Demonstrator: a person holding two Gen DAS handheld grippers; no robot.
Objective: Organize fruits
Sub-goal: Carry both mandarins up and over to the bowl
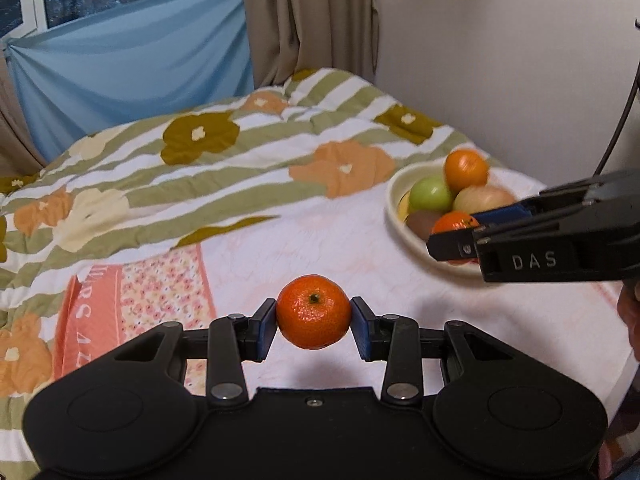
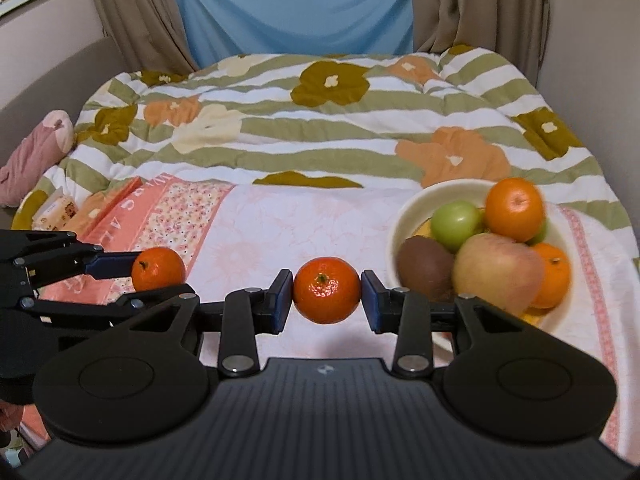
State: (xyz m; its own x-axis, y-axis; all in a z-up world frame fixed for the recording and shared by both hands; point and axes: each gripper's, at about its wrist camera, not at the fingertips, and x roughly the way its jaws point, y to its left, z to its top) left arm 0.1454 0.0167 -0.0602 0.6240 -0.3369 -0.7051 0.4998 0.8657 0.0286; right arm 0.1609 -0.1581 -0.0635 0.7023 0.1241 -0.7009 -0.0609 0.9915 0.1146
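My left gripper (image 1: 313, 322) is shut on a mandarin (image 1: 313, 311) and holds it above the pale pink cloth. It also shows in the right wrist view (image 2: 158, 269) at the left. My right gripper (image 2: 326, 295) is shut on a second mandarin (image 2: 327, 290), just left of the cream bowl (image 2: 416, 204). That gripper appears in the left wrist view (image 1: 460, 232), in front of the bowl (image 1: 394, 192). The bowl holds an orange (image 2: 515, 209), a green apple (image 2: 458, 220), a reddish apple (image 2: 498, 270), a kiwi (image 2: 425, 266) and another mandarin (image 2: 554, 276).
The bowl stands on a pink cloth (image 2: 304, 220) spread over a bed. A striped floral quilt (image 2: 320, 120) covers the far half. A pink pillow (image 2: 36, 152) and a small packet (image 2: 56, 212) lie at the left. A wall runs along the right side.
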